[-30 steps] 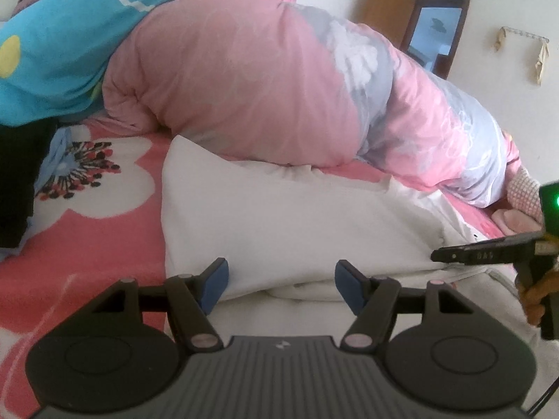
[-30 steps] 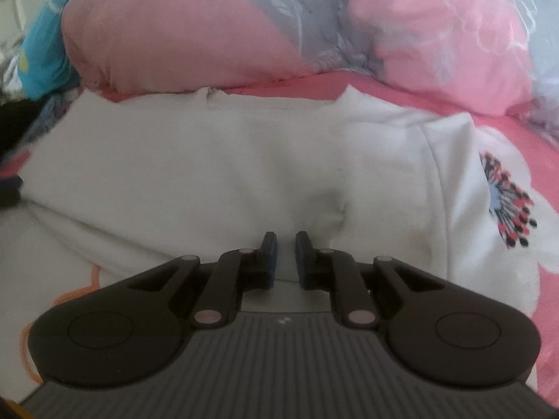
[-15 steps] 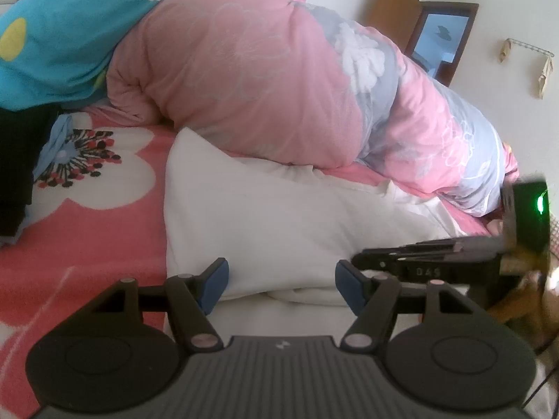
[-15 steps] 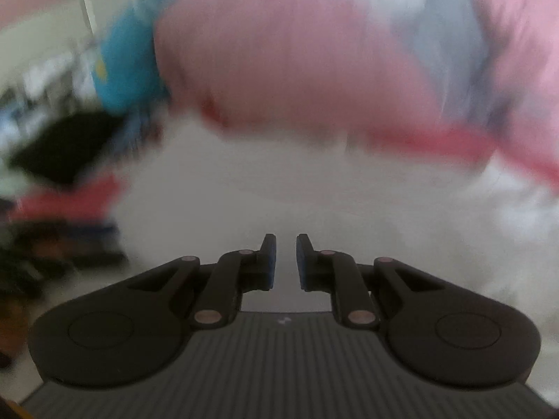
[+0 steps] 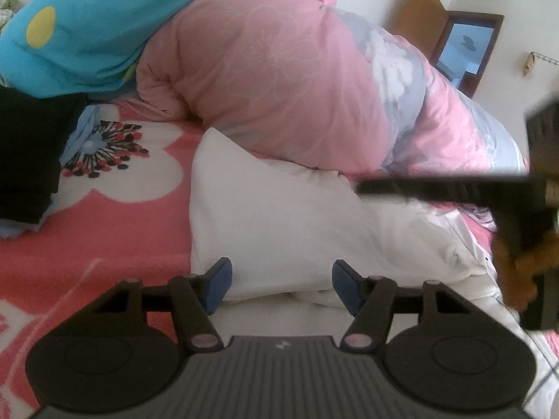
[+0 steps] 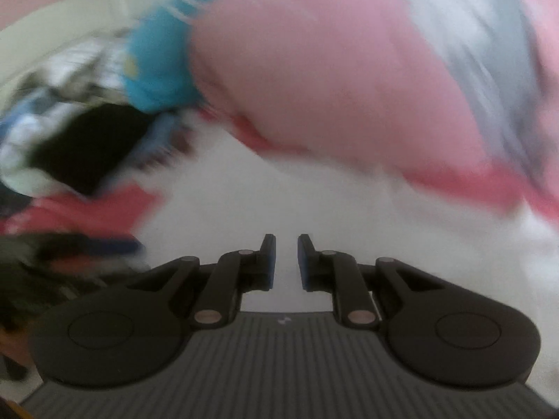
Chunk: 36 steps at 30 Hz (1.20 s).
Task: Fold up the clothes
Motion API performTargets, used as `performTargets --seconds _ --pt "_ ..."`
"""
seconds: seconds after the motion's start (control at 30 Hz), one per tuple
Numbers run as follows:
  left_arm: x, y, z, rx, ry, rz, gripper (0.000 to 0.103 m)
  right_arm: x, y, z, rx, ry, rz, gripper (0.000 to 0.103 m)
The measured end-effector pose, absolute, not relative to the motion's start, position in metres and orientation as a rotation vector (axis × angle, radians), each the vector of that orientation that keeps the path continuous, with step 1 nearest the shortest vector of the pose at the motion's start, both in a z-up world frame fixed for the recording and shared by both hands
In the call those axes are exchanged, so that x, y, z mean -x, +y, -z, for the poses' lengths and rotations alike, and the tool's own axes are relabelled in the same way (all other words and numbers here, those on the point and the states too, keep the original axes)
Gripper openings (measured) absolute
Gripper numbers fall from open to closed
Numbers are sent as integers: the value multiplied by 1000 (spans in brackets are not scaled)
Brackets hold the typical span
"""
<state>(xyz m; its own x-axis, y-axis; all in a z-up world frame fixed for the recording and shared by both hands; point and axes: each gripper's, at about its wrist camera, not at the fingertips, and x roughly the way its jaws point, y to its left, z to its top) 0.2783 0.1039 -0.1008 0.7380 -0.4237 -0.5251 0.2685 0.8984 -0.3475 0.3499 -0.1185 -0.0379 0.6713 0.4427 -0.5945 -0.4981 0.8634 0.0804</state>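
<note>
A white garment [image 5: 279, 216] lies flat on the pink flowered bedsheet [image 5: 87, 237], in front of a rolled duvet. My left gripper [image 5: 281, 286] is open, its blue pads on either side of the garment's near edge and holding nothing. Coming in from the right, my right gripper [image 5: 363, 188] hangs over the garment's right part, with a raised fold of white cloth beneath it. The blurred right wrist view shows the right gripper [image 6: 286, 262] nearly shut, with white fabric [image 6: 244, 202] in the narrow gap between its pads.
A bulky pink and grey duvet [image 5: 279, 70] lies right behind the garment. A blue blanket [image 5: 87, 28] covers the duvet's left end. Black clothing [image 5: 28, 160] is piled at the left edge. A brown door [image 5: 419, 24] stands at the back right.
My right gripper has swept quickly leftward across the garment, blurring its own view. The left gripper has stayed open and shifted slightly closer to the garment.
</note>
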Motion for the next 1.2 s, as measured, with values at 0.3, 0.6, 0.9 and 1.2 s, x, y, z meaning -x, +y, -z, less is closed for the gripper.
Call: performTargets --seconds 0.3,0.6,0.9,1.2 --pt "-277 103 102 255 640 384 65 -408 -79 87 188 789 -678 11" --pt "-277 104 102 252 640 384 65 -428 -16 49 292 695 -886 15" --pt "-277 103 103 241 645 381 65 -484 -11 83 258 744 -696 12" --pt "-276 101 104 238 642 375 65 -481 -16 59 138 684 -790 14"
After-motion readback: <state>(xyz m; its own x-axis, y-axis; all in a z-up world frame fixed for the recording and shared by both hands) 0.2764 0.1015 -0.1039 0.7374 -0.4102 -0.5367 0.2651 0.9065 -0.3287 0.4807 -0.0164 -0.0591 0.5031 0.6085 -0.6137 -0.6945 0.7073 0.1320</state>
